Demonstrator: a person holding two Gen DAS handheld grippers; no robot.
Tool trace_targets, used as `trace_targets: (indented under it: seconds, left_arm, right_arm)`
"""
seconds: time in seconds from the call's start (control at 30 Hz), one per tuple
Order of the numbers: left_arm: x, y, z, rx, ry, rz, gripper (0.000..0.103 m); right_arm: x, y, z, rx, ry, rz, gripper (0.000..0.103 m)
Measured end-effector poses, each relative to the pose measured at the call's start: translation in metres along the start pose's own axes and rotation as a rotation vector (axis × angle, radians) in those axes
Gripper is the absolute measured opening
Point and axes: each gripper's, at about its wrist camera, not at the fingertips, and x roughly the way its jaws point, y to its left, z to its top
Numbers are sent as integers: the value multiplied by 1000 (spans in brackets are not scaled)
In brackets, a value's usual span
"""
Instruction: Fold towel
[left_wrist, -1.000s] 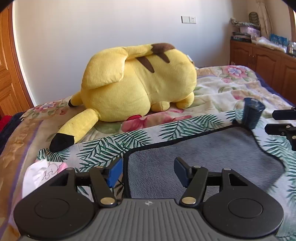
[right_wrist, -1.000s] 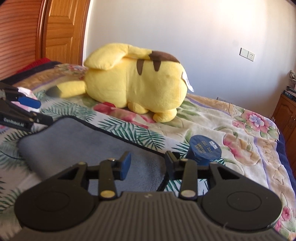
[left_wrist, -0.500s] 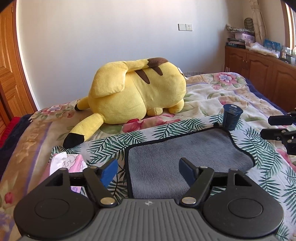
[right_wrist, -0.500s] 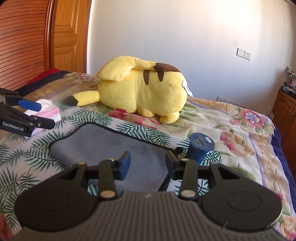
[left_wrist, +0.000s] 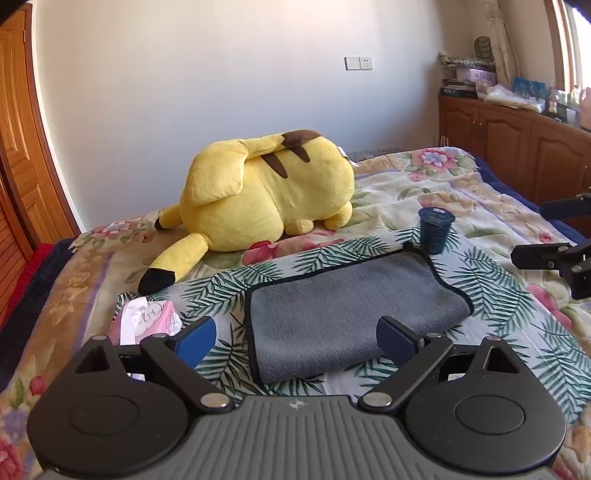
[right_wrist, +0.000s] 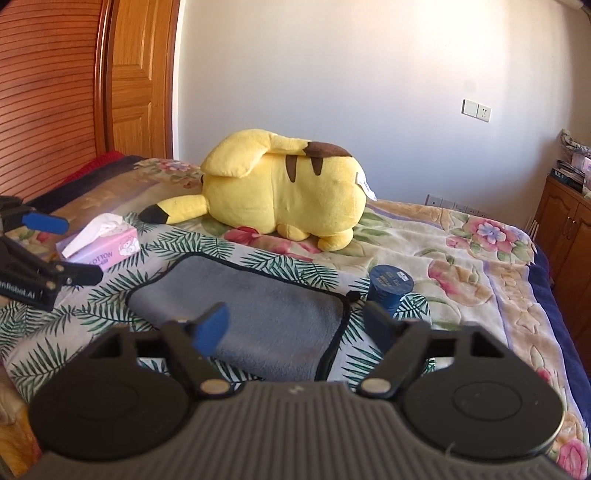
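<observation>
A grey towel (left_wrist: 351, 310) with a dark hem lies folded flat on the bedspread; it also shows in the right wrist view (right_wrist: 258, 314). My left gripper (left_wrist: 295, 341) is open and empty, held above the towel's near left edge. My right gripper (right_wrist: 295, 325) is open and empty, held above the towel's near right edge. Each gripper shows at the edge of the other's view, the right one (left_wrist: 554, 236) and the left one (right_wrist: 55, 251), both with jaws apart.
A big yellow plush (left_wrist: 266, 195) lies behind the towel. A dark blue cup (left_wrist: 436, 229) stands at the towel's far right corner. A pink tissue box (left_wrist: 147, 317) sits left of the towel. Wooden cabinets (left_wrist: 517, 147) line the right wall.
Both grippers have pulled back and up from the towel. Both have opened wider, the right one most. The towel has not moved.
</observation>
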Motion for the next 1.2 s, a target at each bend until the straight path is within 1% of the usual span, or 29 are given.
trace_targets:
  seconds: [0.1,0.23,0.37,0.53,0.8,1.2]
  left_arm:
    - [-9,-5,-4,6,-3,-6,80]
    - [-20,-11,-11,11,-14,-8,84]
    - [-28,-15,-19,12,-3,-23,85]
    - [-41,-19,-27,11,4,-29,85]
    - [-67,-23,-32,-6,17,-47,87]
    - [-129,-32,-22,-64,-56,-32,87]
  right_arm:
    - [-7,1,-3,3,-9,-4,103]
    - [-11,2,-9,13,4,-4,103]
    - [-18,5,-13,-5,16,-8,103]
    - [-31,4,-15,1,17,-12,103]
    - [-59,5,-12,17,-2,-13,103]
    - [-113,11,-7,62,-47,-16,103]
